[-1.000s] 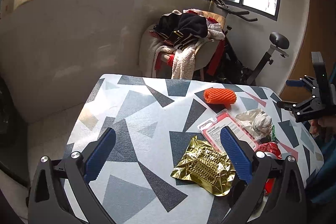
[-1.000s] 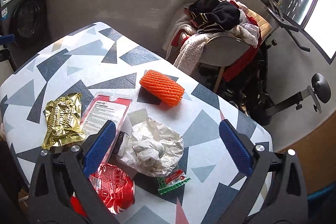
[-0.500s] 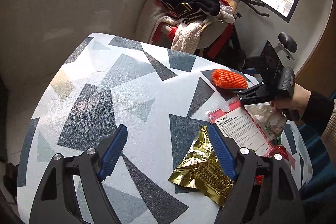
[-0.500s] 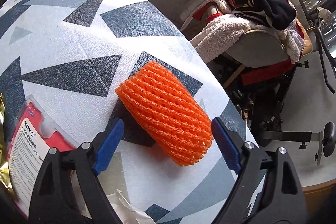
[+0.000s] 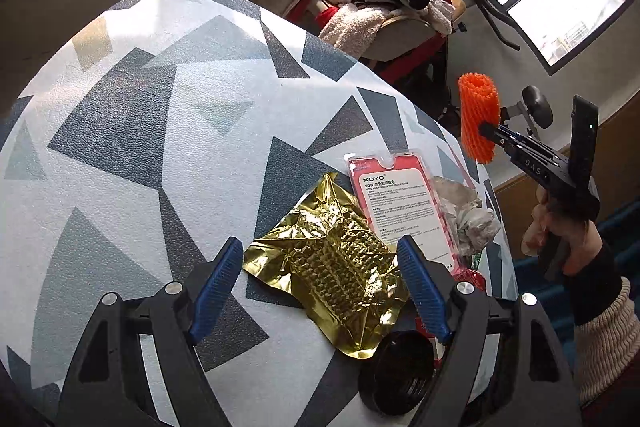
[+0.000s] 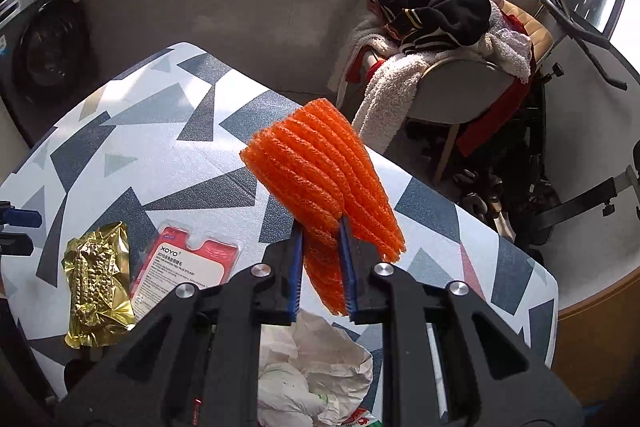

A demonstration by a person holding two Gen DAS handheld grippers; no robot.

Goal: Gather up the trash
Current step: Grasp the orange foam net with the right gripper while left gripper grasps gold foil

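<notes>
Right gripper (image 6: 322, 263) is clamped tight on the orange foam fruit net (image 6: 320, 171), holding it up in the air, clear of the table (image 6: 192, 131) w/ the triangle-pattern cover. Left gripper (image 5: 320, 291) is spread wide, nothing in it, fingers either side of the crinkled gold foil pouch (image 5: 336, 267) lying flat on the table. Just right of that is a red XOYO blister pack (image 5: 396, 199), then crumpled white paper (image 5: 468, 215) beside it. Chair piled w/ clothes (image 6: 440, 39) behind the table.
</notes>
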